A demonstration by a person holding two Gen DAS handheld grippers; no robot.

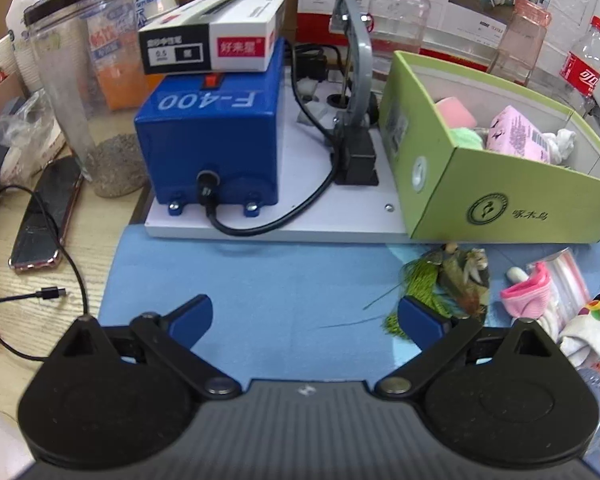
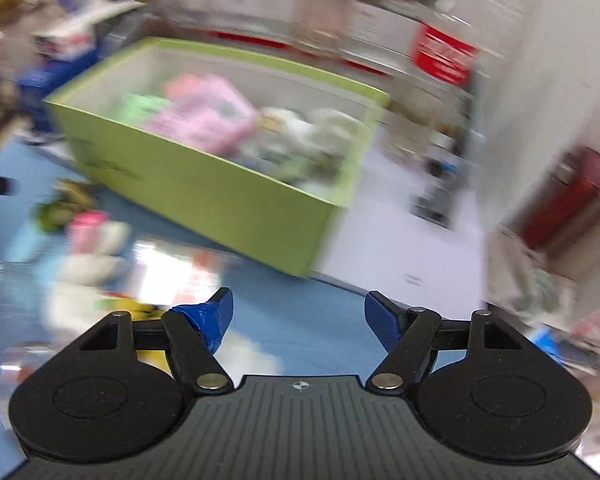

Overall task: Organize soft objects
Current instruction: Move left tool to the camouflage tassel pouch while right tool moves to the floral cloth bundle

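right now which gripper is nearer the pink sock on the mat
Left. The left gripper is open, the pink sock just right of its right finger. The right gripper shows that pile, blurred, farther off to its left.

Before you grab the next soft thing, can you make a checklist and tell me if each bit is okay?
1. Left gripper open and empty: ok.
2. Right gripper open and empty: ok.
3. Green box has room on top of what is inside: ok.
4. Soft things waiting on the blue mat, like the pink sock: ok.
5. Right wrist view sharp enough to aim: not ok, blurred.
6. Tassel ornament counts as soft: cannot tell.
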